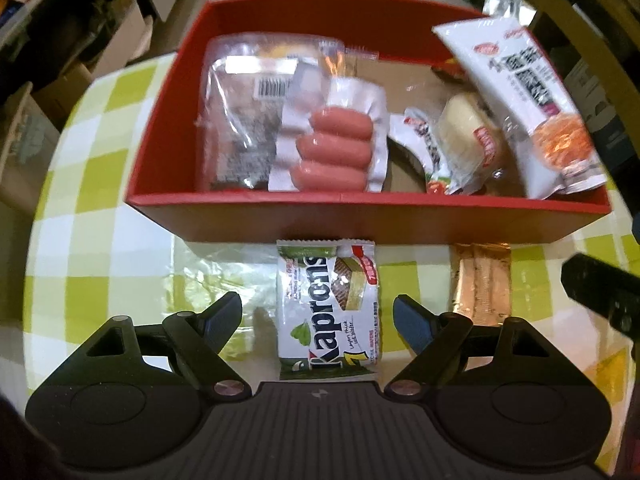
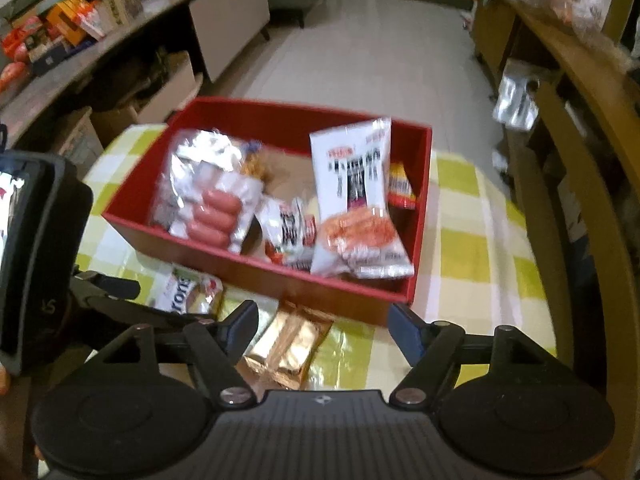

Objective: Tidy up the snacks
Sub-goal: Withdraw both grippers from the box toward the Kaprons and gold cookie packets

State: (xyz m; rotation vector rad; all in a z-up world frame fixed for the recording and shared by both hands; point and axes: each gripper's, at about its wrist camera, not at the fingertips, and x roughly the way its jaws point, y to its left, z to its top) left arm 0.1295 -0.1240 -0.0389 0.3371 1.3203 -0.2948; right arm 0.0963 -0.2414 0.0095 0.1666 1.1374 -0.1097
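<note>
A red box [image 1: 256, 218] [image 2: 280, 280] on the checked tablecloth holds a sausage pack [image 1: 336, 148] [image 2: 212, 216], a clear bag [image 1: 244, 120], small packets [image 1: 468, 144] and a tall white packet [image 1: 528, 108] [image 2: 356, 200] leaning at its right end. A white Kaprons wafer pack [image 1: 328, 312] [image 2: 188, 292] lies in front of the box, between the fingers of my open, empty left gripper [image 1: 318, 316]. A gold packet [image 1: 482, 284] [image 2: 286, 350] lies to its right, just left of centre under my open, empty right gripper [image 2: 322, 330].
The table [image 1: 100, 200] has a green and white checked cloth. The left gripper's body [image 2: 36, 256] shows at the left of the right wrist view. A wooden chair back [image 2: 580, 200] stands at the right. Shelves and boxes [image 2: 80, 60] stand beyond the table's left.
</note>
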